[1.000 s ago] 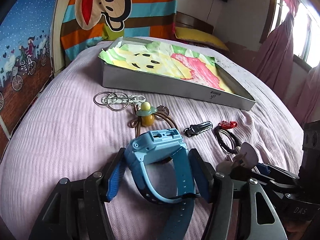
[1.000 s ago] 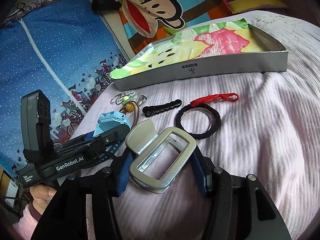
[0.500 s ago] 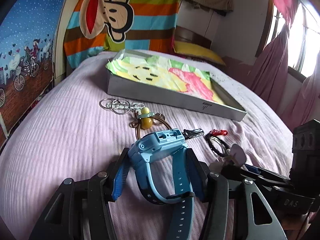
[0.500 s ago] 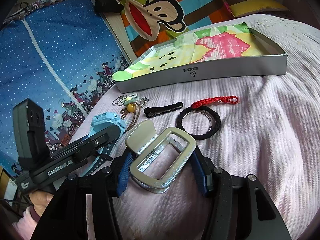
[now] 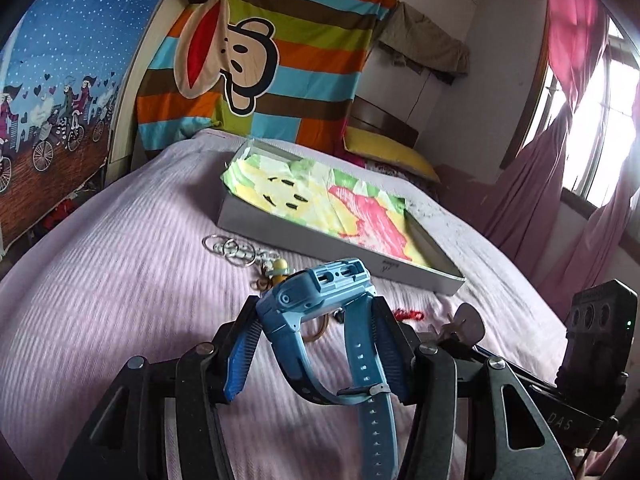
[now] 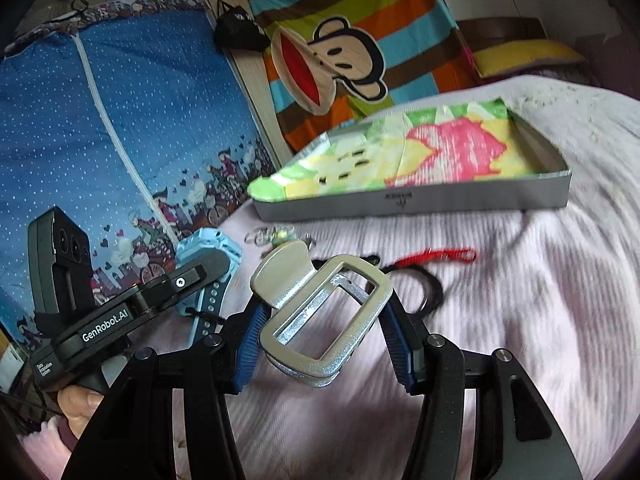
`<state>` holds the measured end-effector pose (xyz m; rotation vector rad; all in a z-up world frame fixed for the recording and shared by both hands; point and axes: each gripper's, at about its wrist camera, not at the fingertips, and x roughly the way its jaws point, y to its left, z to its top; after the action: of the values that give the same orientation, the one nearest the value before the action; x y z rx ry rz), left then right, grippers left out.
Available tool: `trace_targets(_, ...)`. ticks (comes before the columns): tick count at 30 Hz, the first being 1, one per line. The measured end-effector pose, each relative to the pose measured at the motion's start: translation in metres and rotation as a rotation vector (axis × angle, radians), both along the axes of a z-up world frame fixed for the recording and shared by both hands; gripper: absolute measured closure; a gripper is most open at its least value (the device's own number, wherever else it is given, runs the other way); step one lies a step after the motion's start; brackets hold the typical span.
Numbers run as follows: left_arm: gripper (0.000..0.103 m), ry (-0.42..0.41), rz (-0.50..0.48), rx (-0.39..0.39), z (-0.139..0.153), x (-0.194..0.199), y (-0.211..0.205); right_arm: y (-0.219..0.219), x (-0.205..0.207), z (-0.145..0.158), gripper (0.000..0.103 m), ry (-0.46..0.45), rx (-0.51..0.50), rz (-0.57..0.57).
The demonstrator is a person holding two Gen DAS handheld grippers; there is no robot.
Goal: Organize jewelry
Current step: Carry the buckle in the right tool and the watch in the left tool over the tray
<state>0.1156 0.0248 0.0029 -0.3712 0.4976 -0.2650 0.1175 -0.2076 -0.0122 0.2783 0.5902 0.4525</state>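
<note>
My left gripper is shut on a blue smartwatch, held up above the pink bedspread with its strap hanging down. The silver belt buckle is clamped in my right gripper, also lifted off the bed. A grey tray lined with a bright painted cloth lies ahead in both views, tray. On the bed before it lie key rings, a yellow-green bead charm, a red cord and a black bangle.
A striped monkey-print blanket hangs behind the bed, and a blue wardrobe cover stands to the left. Pink curtains and a window are on the right. A hand grips the left tool's handle.
Both grippers have risen off the bedspread with the watch and the buckle held. The tray and loose items now sit lower and farther in view.
</note>
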Motion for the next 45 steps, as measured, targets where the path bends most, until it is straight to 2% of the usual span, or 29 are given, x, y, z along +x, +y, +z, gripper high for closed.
trace_targets(6,0.051,-0.017,0.023,-0.014,0.014,0.008,-0.001,-0.016,0.012,0.014,0.053,-0.056,0.016,-0.056)
trace_targets(10,0.051,-0.002,0.044,-0.005,0.025,0.026,-0.004,-0.025,0.037,0.031,0.053,-0.111,-0.007,-0.087)
trace_targets(14,0.051,-0.009,0.066,-0.002,0.042,0.052,-0.008,-0.034,0.074,0.044,0.053,-0.125,0.004,-0.117)
trace_targets(19,0.051,0.027,0.103,0.019,0.05,0.096,-0.008,-0.038,0.11,0.045,0.053,-0.103,-0.025,-0.131)
trace_targets(23,0.051,0.096,0.144,0.025,0.047,0.135,-0.006,-0.039,0.135,0.042,0.053,-0.095,-0.049,-0.148)
trace_targets(28,0.051,0.188,0.166,0.072,0.037,0.168,-0.008,-0.031,0.162,0.036,0.053,-0.067,-0.095,-0.136)
trace_targets(31,0.051,0.237,0.166,0.114,0.028,0.177,-0.012,-0.026,0.174,0.024,0.053,-0.018,-0.105,-0.12)
trace_targets(34,0.051,0.265,0.166,0.099,0.022,0.181,-0.01,-0.022,0.182,0.011,0.053,0.031,-0.122,-0.108)
trace_targets(42,0.05,0.266,0.169,0.205,0.021,0.185,-0.024,-0.021,0.19,-0.002,0.052,0.08,-0.118,-0.112)
trace_targets(45,0.049,0.259,0.167,0.194,0.022,0.183,-0.022,-0.022,0.19,-0.003,0.051,0.088,-0.112,-0.11)
